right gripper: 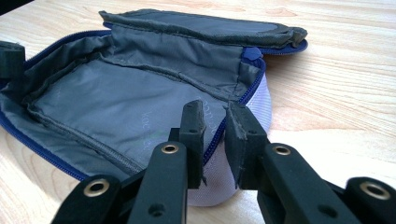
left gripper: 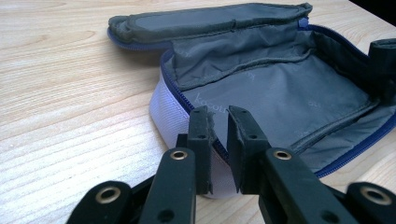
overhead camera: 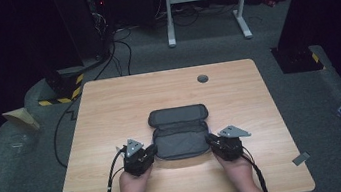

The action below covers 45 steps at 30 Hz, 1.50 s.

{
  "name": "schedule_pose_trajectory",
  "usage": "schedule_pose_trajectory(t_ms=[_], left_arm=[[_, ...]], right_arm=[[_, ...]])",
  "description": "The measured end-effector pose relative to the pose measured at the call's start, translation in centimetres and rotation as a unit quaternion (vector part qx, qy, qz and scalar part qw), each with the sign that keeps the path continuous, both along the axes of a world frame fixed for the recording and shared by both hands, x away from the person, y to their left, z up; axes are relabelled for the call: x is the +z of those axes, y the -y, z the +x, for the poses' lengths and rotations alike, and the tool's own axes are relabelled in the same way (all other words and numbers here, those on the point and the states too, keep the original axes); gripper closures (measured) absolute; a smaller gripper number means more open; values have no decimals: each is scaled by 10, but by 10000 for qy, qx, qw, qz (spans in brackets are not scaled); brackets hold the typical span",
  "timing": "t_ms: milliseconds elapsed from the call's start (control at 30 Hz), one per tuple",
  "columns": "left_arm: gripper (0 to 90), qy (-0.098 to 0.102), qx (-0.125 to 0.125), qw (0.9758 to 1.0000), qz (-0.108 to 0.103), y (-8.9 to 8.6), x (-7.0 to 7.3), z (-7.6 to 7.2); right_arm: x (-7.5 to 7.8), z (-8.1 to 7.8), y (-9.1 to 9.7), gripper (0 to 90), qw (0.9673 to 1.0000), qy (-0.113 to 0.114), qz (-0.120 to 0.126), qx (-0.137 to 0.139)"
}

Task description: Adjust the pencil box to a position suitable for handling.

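Pinching the two short ends of an unzipped grey pouch [overhead camera: 180, 137], both tools look clamped on fabric: the left hand-held gripper [left gripper: 218, 122] has its jaws drawn close over the zip-edged rim at the pouch's near corner, and the right hand-held gripper [right gripper: 215, 120] bites the rim at the opposite end, one jaw inside the lining and one outside on the pale mesh wall. No earlier picture is at hand, so only the present grip can be told. The pouch lies on the wooden counter [overhead camera: 109, 104], near its front middle, between the person's two hands, with its lid flap [overhead camera: 178, 115] folded back flat away from the person.

As for risks, I judge the hold is thin: each side catches only the zip edge and a fold of soft cloth, so a pull outward or upward could let the rim slide out of the pads, more likely on the right, where the jaws stand slightly wider. Uneven pulling could also drag the whole pouch across the smooth counter or tip the flap back over the opening.

Inside, the main compartment shows bare grey lining with faint printed lettering and a flat inner pocket along the hinge side; nothing lies in it that can be made out
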<state>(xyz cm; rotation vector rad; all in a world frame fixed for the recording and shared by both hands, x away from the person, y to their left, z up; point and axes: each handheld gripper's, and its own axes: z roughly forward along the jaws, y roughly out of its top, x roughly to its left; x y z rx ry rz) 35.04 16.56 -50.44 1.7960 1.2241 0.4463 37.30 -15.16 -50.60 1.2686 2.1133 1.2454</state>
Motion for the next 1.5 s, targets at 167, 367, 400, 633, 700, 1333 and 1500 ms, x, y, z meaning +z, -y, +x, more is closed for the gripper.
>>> schedule_pose_trajectory(t_ms=[167,367,400,633,700,1333,1500], left_arm=[[776,64,6,10000,-32,1,1,-1],[719,141,55,9999,-82,-2,4,-3],[705,166,52,9998,-84,-3,5,-3],[682,264,46,9996,-75,-2,8,-4],[680,276,70,9995,-101,-3,9,-4],[537,515,404,9977,157,-38,21,-23],[504,365,557,9970,386,-56,13,-34]], right_arm=[[0,1,3,756,10000,-16,41,-11],[2,0,5,702,10000,17,82,-3],[2,0,5,698,9999,29,104,3],[7,-2,7,680,9998,55,196,-28],[8,-2,8,675,9998,94,194,-21],[16,-11,38,525,9993,286,130,-219],[12,-15,54,487,9992,275,-97,-274]])
